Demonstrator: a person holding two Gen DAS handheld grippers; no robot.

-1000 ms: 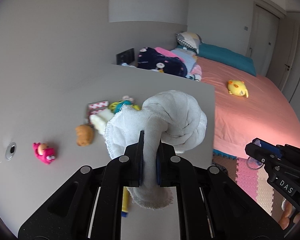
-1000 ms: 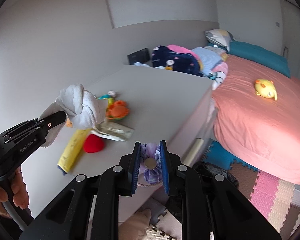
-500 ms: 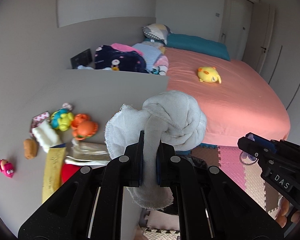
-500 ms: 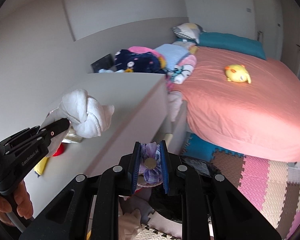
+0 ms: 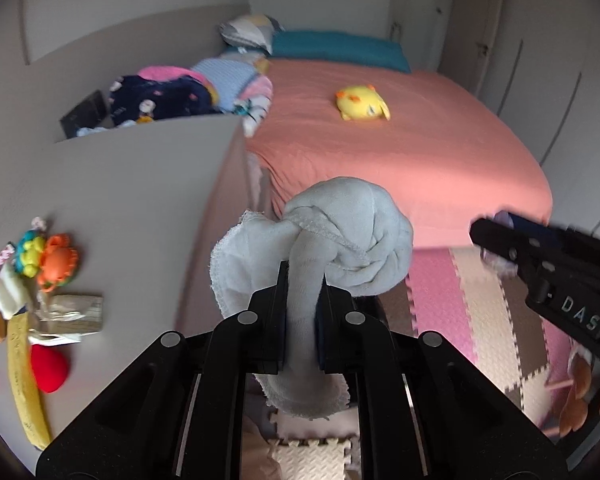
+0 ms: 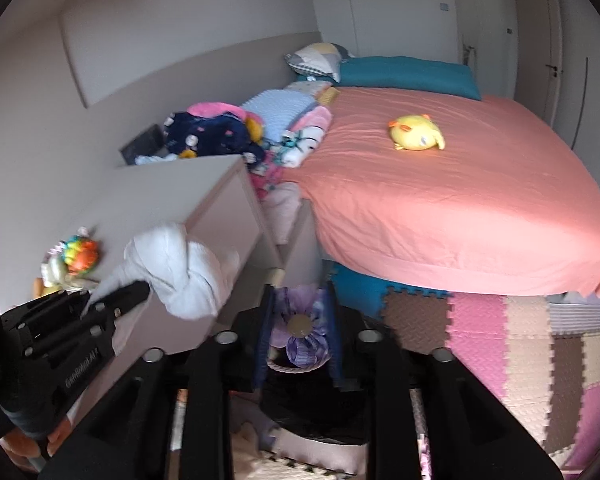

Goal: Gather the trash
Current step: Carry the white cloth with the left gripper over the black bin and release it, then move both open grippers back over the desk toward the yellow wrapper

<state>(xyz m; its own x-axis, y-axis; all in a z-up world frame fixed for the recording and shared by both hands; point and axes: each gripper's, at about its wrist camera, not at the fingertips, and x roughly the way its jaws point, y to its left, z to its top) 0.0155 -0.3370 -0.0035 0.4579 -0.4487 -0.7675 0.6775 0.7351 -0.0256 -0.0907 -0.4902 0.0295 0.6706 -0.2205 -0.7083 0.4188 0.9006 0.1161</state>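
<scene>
Two pieces of trash, each between the fingers of a hand-held gripper, both in the air off the end of the counter (image 5: 140,200).

Knotted white cloth (image 5: 340,240): pinched by its tail in the left hand-held gripper (image 5: 303,280), knot bulging above the fingertips, frayed end hanging below. Jaws just eased apart a little, pads pressing on the cloth all the same.

Purple fabric flower (image 6: 300,328) with a tan centre: between the fingers of the right hand-held gripper (image 6: 299,292), directly above a dark bin (image 6: 308,412) on the floor. Jaws just swung wide, standing open, the flower loose between them.

On the counter, to the left: an orange crab toy (image 5: 58,260), a crumpled wrapper (image 5: 70,314), a red lump (image 5: 48,368), a long yellow tube (image 5: 22,380).

Beyond: a bed (image 5: 420,152) in a salmon sheet with a yellow plush (image 5: 362,104) on top, and pink, cream and brown foam mats (image 5: 480,320) on the floor beside it.
</scene>
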